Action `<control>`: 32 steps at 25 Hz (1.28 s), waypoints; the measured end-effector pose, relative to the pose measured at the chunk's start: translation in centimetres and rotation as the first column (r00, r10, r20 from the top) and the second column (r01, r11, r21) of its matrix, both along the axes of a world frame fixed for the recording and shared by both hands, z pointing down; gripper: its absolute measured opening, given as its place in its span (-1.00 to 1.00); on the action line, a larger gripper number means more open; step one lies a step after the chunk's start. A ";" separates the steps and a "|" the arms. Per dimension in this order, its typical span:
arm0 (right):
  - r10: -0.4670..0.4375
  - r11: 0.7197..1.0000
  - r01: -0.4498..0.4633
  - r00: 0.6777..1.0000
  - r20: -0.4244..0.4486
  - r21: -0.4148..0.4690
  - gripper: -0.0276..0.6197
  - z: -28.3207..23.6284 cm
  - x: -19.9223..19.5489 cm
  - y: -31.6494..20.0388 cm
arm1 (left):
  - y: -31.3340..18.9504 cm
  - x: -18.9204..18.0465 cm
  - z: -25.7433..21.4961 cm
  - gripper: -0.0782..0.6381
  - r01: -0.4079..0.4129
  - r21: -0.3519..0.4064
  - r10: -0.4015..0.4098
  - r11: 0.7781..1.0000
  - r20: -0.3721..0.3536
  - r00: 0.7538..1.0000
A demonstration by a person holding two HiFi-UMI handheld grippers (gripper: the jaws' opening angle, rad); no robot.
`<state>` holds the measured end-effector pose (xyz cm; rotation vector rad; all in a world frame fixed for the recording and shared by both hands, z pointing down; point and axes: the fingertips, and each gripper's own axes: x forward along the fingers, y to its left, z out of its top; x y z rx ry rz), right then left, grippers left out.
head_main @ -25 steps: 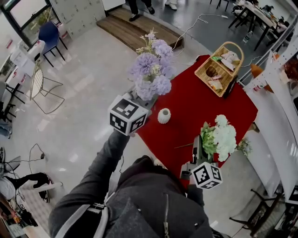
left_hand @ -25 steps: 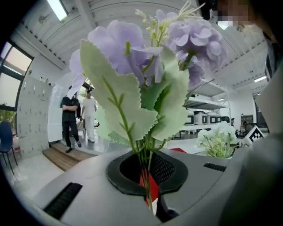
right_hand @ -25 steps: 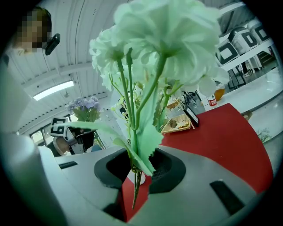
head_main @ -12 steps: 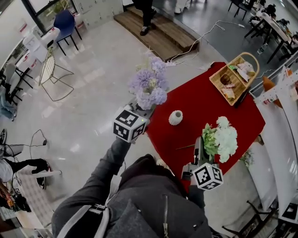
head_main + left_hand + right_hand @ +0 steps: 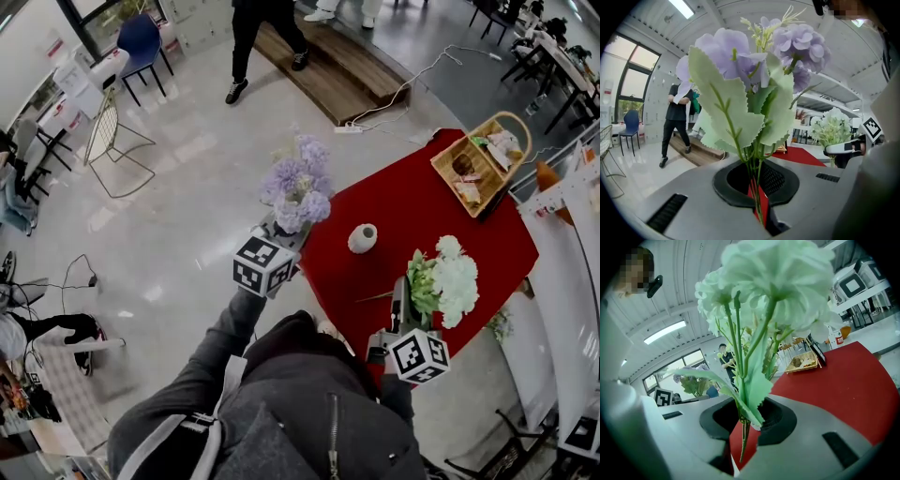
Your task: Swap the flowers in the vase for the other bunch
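Observation:
My left gripper (image 5: 281, 231) is shut on the stems of a purple bunch (image 5: 298, 186), held upright over the floor just left of the red table (image 5: 422, 202). In the left gripper view the thin green stems (image 5: 757, 187) are pinched where the jaws meet, under the purple blooms (image 5: 797, 44). My right gripper (image 5: 397, 302) is shut on a white bunch (image 5: 452, 281) above the table's near edge, with its stems (image 5: 743, 427) between the jaws. A small white vase (image 5: 363, 238) stands on the table between the two bunches, with no flowers in it.
A wicker basket (image 5: 480, 164) with items sits at the table's far corner. A person (image 5: 251, 33) walks on the floor beyond, near a wooden platform (image 5: 328, 75) and a floor cable. Wire chairs (image 5: 108, 141) stand at the left, a white counter (image 5: 562, 281) at the right.
The left gripper has sunk with the purple bunch and drifted a little away from the vase. The right gripper and white bunch have barely shifted. A person has walked into view at the top.

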<state>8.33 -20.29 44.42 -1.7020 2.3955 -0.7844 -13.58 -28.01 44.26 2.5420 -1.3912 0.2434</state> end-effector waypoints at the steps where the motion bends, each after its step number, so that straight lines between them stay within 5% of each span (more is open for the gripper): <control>1: 0.000 1.000 0.000 1.000 0.000 0.000 -0.67 0.0 0.1 -0.1 | 0.0 0.1 0.1 -0.76 0.001 -0.003 -0.001 1.000 -0.004 1.000; 21: 0.020 1.000 -0.020 1.000 -0.020 0.008 -0.67 -1.0 1.3 0.2 | 0.1 1.1 -0.1 -0.76 -0.002 -0.004 0.002 1.000 -0.011 1.000; 32: 0.040 0.993 -0.032 0.997 -0.065 0.110 -0.68 -4.8 3.2 -2.1 | 0.7 2.3 0.2 -0.76 -0.032 -0.009 0.032 0.999 -0.032 0.999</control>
